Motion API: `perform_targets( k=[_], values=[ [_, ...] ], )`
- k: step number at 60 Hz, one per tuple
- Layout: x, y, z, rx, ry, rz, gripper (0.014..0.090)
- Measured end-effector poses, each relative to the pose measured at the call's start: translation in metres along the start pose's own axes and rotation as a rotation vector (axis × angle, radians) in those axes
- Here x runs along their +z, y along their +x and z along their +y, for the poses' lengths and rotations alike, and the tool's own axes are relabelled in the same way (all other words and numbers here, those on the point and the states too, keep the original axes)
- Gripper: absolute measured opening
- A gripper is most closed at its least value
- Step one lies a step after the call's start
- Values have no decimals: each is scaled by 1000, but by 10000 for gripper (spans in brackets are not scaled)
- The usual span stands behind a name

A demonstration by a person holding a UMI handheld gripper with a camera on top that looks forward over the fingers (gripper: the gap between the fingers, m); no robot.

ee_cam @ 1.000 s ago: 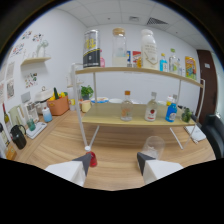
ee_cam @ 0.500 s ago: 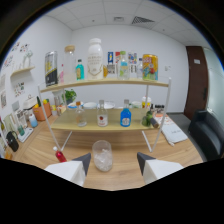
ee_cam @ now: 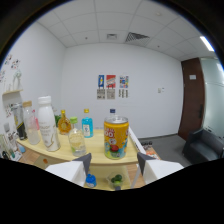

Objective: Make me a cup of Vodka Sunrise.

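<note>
**Jaws spread before a shelf of drinks**

Jaws (ee_cam: 114, 167) stand spread apart with nothing pinched between them, their two pale fingers (ee_cam: 75, 171) showing at the bottom of the gripper view. Just beyond them, a little to the right of the gap, a yellow can (ee_cam: 116, 137) with a bright printed label stands upright on the top board of a wooden shelf (ee_cam: 97, 157). To its left on the same board is a small clear glass (ee_cam: 76, 142) holding some pale liquid, and beside that a tall white bottle (ee_cam: 48, 123) with a white cap. Behind the glass stand an amber bottle (ee_cam: 63, 123) and a blue bottle (ee_cam: 87, 124) with a yellow cap; a dark bottle (ee_cam: 19, 121) stands at the far left end. Through the gap between the fingers a lower level shows a blue cap (ee_cam: 90, 180) and something green (ee_cam: 116, 179), too small to tell. On the far white wall hang several posters (ee_cam: 111, 86). A brown door (ee_cam: 190, 97) is at the right, with a dark armchair (ee_cam: 203, 144) near it.
</note>
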Motion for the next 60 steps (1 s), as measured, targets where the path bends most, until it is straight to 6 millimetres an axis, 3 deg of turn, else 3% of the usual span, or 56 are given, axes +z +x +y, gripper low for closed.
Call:
perform_targets(
  k=[14,24,26,38,46,53,60],
  values=[
    [55,10,-29,18,29,-34,851],
    [67,2,-34,36,18,-80,567],
    [70,1,-34,37,22,-83,539],
    [66,0,-34,37,22,-65,520],
    [52,0,-43,52,43,-60,511],
    [23,0,-55,37,88,-43,510],
    [-8,-9,-45,41,94,-50,508]
  ],
)
